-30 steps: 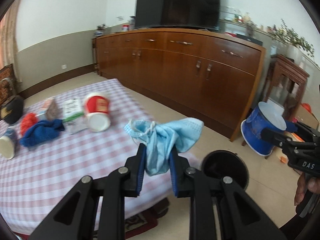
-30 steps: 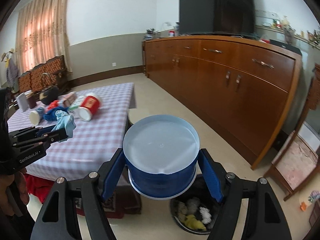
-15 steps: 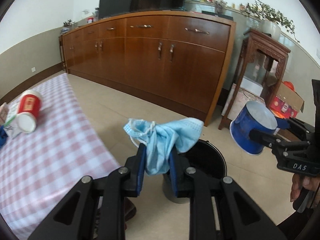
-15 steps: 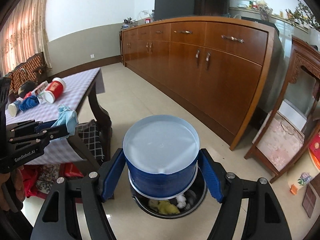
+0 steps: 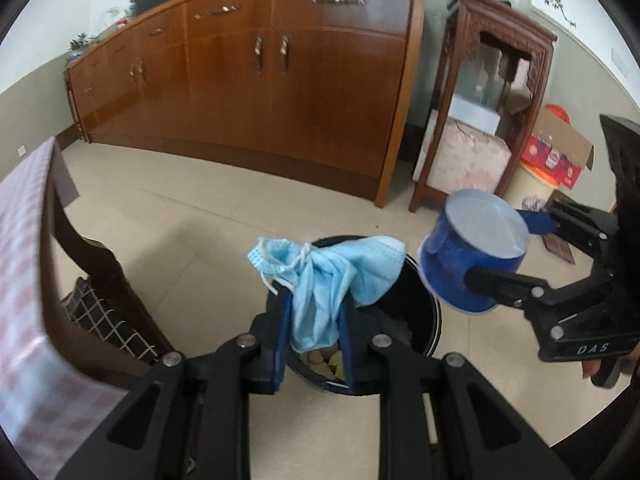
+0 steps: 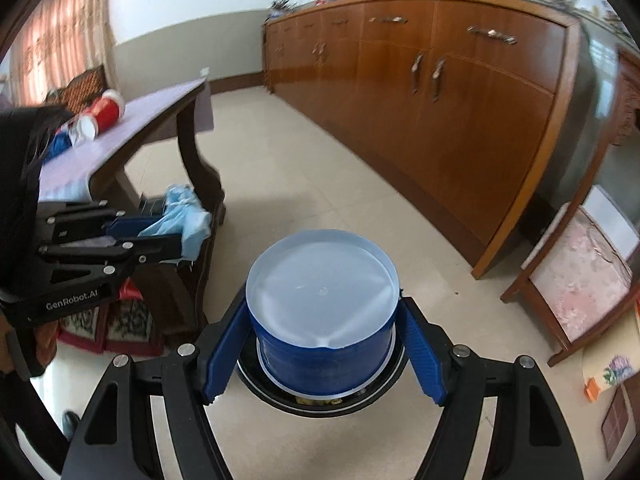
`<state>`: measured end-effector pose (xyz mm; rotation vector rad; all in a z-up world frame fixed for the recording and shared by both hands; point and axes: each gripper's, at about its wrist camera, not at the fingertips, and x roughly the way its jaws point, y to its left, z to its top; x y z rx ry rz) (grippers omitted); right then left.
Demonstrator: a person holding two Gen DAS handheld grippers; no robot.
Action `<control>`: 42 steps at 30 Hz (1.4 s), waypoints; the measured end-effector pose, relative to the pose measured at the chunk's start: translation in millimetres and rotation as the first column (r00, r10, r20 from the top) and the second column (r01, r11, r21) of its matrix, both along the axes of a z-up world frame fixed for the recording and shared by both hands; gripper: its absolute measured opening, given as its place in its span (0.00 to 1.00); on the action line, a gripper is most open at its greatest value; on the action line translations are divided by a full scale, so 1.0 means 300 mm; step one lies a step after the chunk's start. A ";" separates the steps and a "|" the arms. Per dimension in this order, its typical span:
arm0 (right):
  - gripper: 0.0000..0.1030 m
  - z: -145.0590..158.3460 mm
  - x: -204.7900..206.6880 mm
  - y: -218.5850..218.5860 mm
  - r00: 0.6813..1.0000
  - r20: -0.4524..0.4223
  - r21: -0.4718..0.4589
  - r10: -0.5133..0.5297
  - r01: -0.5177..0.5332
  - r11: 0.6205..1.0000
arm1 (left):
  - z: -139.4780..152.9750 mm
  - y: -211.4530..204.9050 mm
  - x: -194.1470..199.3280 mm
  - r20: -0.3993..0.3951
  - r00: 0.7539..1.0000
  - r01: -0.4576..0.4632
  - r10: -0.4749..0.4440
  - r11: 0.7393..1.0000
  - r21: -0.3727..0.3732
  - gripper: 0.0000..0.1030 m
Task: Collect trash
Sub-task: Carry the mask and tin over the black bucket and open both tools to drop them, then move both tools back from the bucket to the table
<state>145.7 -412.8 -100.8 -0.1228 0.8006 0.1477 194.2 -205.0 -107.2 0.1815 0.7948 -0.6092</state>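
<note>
My left gripper (image 5: 314, 320) is shut on a crumpled light-blue face mask (image 5: 328, 276), held just above the near rim of a black trash bin (image 5: 424, 320) on the floor. Yellowish scraps lie inside the bin. My right gripper (image 6: 324, 344) is shut on a round blue tub (image 6: 320, 300) with a pale lid, directly over the trash bin (image 6: 320, 404), which it mostly hides. In the left wrist view the blue tub (image 5: 472, 256) hangs at the bin's right edge. In the right wrist view the left gripper (image 6: 168, 224) and face mask (image 6: 188, 220) are to the left.
A checked-cloth table (image 6: 120, 140) with a red cup (image 6: 106, 110) and other litter stands left, its dark leg (image 6: 200, 176) close to the bin. A long wooden sideboard (image 5: 280, 92) runs behind, with a carved stand (image 5: 492, 120) and cardboard box (image 5: 556, 152) to its right.
Both grippers have swung away from the table and sunk toward the trash bin. The bin has grown larger below them. Mask and tub stay gripped.
</note>
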 end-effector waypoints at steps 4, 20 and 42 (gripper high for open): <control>0.74 -0.080 0.058 -0.026 0.996 -0.067 -0.012 0.059 -0.060 0.998 | -0.065 -0.046 0.036 -0.048 0.998 0.045 -0.044 0.999 0.019 0.23; 1.00 -0.267 0.117 -0.180 0.975 -0.187 -0.086 -0.115 0.101 0.991 | -0.147 -0.013 0.072 -0.039 0.995 -0.091 0.094 0.993 0.080 0.97; 1.00 0.024 -0.076 0.060 0.990 -0.016 -0.043 -0.139 0.138 0.989 | 0.055 0.196 -0.125 0.080 0.974 -0.213 0.210 0.977 0.031 0.98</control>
